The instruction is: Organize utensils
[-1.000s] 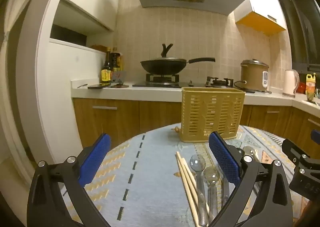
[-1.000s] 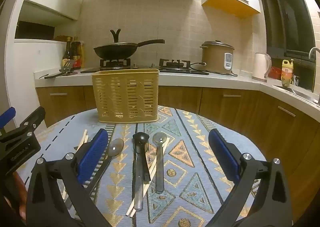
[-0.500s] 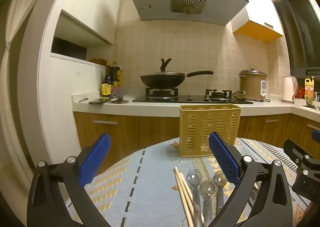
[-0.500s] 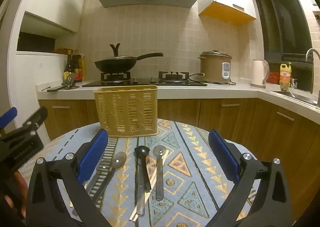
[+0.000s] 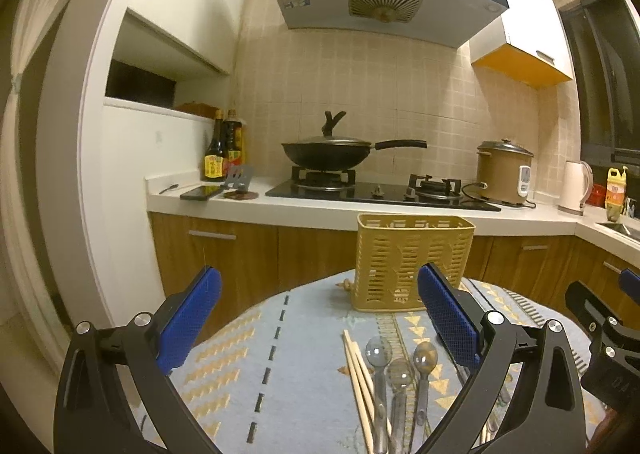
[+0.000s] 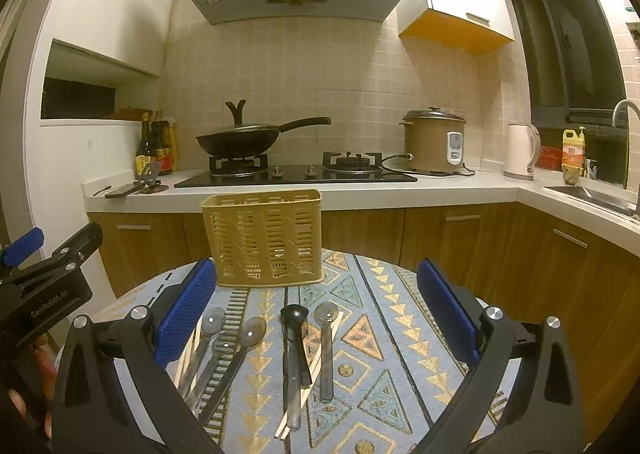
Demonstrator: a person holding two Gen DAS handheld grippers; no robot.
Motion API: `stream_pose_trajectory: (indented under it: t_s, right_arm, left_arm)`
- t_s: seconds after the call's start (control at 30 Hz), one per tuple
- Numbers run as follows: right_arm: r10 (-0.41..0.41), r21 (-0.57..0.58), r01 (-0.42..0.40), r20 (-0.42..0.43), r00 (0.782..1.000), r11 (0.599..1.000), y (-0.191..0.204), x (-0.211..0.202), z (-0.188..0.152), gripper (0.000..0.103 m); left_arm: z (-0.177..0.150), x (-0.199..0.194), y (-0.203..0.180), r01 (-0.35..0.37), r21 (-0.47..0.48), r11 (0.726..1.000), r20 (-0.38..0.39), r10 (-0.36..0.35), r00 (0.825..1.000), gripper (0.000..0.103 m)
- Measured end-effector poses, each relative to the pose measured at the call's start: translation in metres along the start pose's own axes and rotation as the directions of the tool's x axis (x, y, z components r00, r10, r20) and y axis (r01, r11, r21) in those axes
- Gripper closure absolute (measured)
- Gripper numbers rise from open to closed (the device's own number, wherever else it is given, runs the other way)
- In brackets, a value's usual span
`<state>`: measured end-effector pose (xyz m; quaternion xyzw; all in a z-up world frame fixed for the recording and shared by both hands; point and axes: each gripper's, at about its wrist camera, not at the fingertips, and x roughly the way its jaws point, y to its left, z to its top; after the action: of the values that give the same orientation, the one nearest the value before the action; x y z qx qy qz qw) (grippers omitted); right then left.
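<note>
A yellow slotted utensil holder [image 5: 412, 262] [image 6: 264, 238] stands upright at the far side of the round table. Before it lie several spoons [image 5: 394, 378] [image 6: 244, 338], a black ladle [image 6: 294, 318] and wooden chopsticks [image 5: 358, 374] [image 6: 308, 386] flat on the cloth. My left gripper [image 5: 320, 318] hovers open above the table's left part, the spoons under its right finger. My right gripper [image 6: 316, 314] is open too, raised over the spoons and ladle. Neither holds anything. The left gripper's body [image 6: 44, 286] shows at the edge of the right wrist view.
The table carries a patterned blue cloth [image 6: 384, 334]. Behind runs a kitchen counter [image 6: 400, 190] with a wok on the hob [image 6: 244, 142], a rice cooker [image 6: 434, 142], a kettle [image 6: 520, 150], sauce bottles [image 5: 222, 150] and a phone [image 5: 200, 192]. A hand [image 6: 24, 394] grips the left tool.
Both grippers have risen and tilted up: the holder and utensils sit lower in both views and more of the hood shows. Both stay open and nothing was picked up.
</note>
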<state>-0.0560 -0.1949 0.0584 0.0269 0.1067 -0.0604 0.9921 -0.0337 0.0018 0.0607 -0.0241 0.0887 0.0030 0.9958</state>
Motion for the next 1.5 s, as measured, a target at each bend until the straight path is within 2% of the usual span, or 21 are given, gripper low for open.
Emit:
stream_pose_trajectory:
  t_s: [0.17,0.37,1.5]
  right_arm:
    - [0.008,0.002,-0.008,-0.008,1.0,1.0,0.0,-0.001,-0.002,0.008]
    - [-0.001,-0.012,0.001,-0.012,1.0,1.0,0.004,-0.003,-0.002,0.008]
    - [-0.005,-0.043,0.003,-0.03,1.0,0.999,0.008,0.002,-0.008,0.008]
  left_arm:
    - [0.0,0.001,-0.004,0.034,0.031,0.999,-0.035,-0.033,0.999,0.009]
    - [-0.002,-0.001,-0.011,0.027,0.044,0.999,-0.038,-0.025,0.999,0.009]
    - [-0.005,0.001,-0.006,0.031,0.009,0.999,-0.054,-0.031,0.998,0.009]
